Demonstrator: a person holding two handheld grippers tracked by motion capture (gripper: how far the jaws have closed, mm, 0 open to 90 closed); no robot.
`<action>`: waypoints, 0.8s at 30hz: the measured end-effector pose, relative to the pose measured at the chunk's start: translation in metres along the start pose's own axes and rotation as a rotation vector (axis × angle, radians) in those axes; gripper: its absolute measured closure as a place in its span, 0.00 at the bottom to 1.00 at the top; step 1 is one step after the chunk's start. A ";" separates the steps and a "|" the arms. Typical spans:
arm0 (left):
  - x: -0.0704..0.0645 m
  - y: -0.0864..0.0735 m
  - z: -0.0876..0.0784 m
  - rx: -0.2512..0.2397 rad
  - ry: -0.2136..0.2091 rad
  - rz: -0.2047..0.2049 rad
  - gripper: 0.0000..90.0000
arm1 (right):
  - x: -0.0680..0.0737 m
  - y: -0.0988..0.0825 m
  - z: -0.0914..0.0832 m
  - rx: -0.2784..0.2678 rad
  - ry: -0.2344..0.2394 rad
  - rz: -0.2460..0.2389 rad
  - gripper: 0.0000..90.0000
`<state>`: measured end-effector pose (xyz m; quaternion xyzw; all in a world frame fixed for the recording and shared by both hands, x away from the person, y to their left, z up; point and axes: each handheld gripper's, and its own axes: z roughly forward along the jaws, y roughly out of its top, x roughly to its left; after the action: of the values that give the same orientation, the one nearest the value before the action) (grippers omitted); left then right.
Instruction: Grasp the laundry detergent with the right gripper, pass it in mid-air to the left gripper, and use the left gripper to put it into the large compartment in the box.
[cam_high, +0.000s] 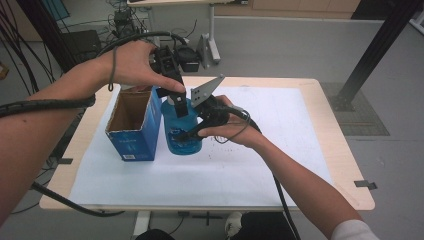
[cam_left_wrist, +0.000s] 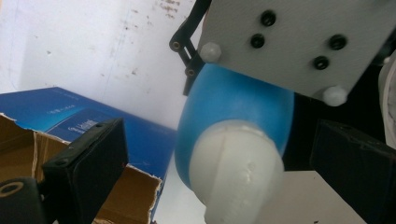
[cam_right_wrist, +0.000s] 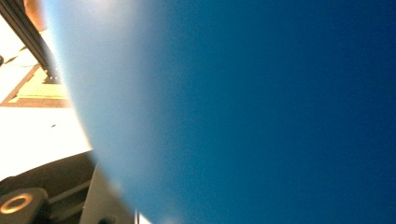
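A blue bottle (cam_high: 183, 136) (cam_right_wrist: 233, 112) with a white cap (cam_left_wrist: 238, 172) stands on the white sheet, right beside an open blue cardboard box (cam_high: 131, 125) (cam_left_wrist: 84, 116). My right gripper (cam_high: 192, 129) reaches in from the right and is shut on the bottle's body. Its grey plate (cam_left_wrist: 299, 42) sits just behind the bottle's shoulder. My left gripper (cam_high: 175, 100) (cam_left_wrist: 222, 140) comes down from above. Its jaws stand open on either side of the cap, with a gap on each side.
The box is empty inside, with a torn brown rim, and touches the bottle's left side. The white sheet (cam_high: 280, 150) covers most of the wooden table (cam_high: 345, 165). Cables trail off the left and front edges.
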<state>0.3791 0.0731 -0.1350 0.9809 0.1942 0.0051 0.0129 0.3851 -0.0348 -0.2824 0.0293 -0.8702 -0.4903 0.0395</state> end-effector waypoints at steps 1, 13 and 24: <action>0.000 0.000 0.001 -0.001 -0.002 0.003 0.05 | 0.001 0.000 -0.001 -0.001 0.001 -0.002 0.49; -0.005 0.001 0.014 -0.006 -0.039 0.014 0.05 | 0.005 0.001 -0.004 -0.001 0.006 -0.024 0.49; -0.006 0.000 0.018 0.001 -0.044 0.014 0.05 | 0.002 0.004 0.000 -0.009 0.013 -0.036 0.49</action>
<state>0.3735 0.0707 -0.1532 0.9821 0.1867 -0.0166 0.0165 0.3829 -0.0334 -0.2788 0.0478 -0.8669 -0.4949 0.0365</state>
